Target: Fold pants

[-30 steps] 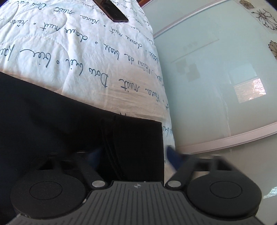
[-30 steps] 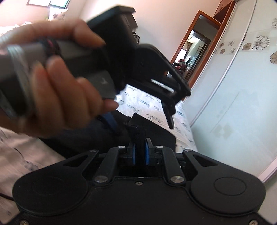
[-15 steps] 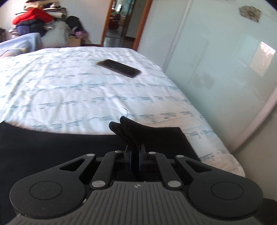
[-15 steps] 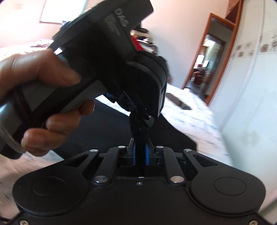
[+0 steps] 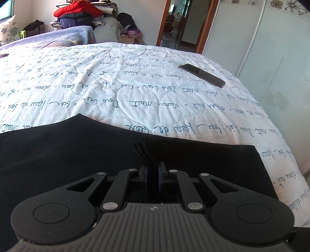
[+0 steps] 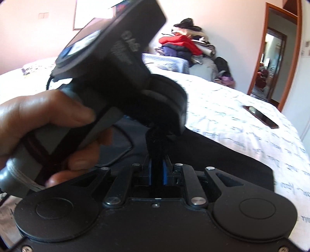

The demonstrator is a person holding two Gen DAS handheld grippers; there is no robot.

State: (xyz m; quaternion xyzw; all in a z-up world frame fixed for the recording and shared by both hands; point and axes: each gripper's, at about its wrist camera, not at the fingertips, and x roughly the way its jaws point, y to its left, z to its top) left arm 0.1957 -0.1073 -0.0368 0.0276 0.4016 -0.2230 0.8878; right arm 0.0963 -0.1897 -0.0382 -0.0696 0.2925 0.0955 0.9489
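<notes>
Black pants (image 5: pixel 67 151) lie across the near part of a white quilt with dark script (image 5: pixel 135 93). My left gripper (image 5: pixel 152 170) is shut on a bunched fold of the pants and lifts it slightly. My right gripper (image 6: pixel 157 172) is shut on a strip of the same black fabric (image 6: pixel 222 153), which rises between its blue pads. In the right wrist view the left gripper's body and the hand that holds it (image 6: pixel 44 120) fill the left half, just above and ahead of the right gripper.
A dark phone (image 5: pixel 201 75) lies on the quilt near the far right edge; it also shows in the right wrist view (image 6: pixel 260 116). A frosted wardrobe door (image 5: pixel 271 67) stands beside the bed. A pile of clothes (image 5: pixel 79 11) and an open doorway (image 5: pixel 182 21) are at the back.
The left gripper closed on the pants fold and tilted up from looking down at the bed edge to looking across the bed. The right gripper stays shut on fabric; both have risen.
</notes>
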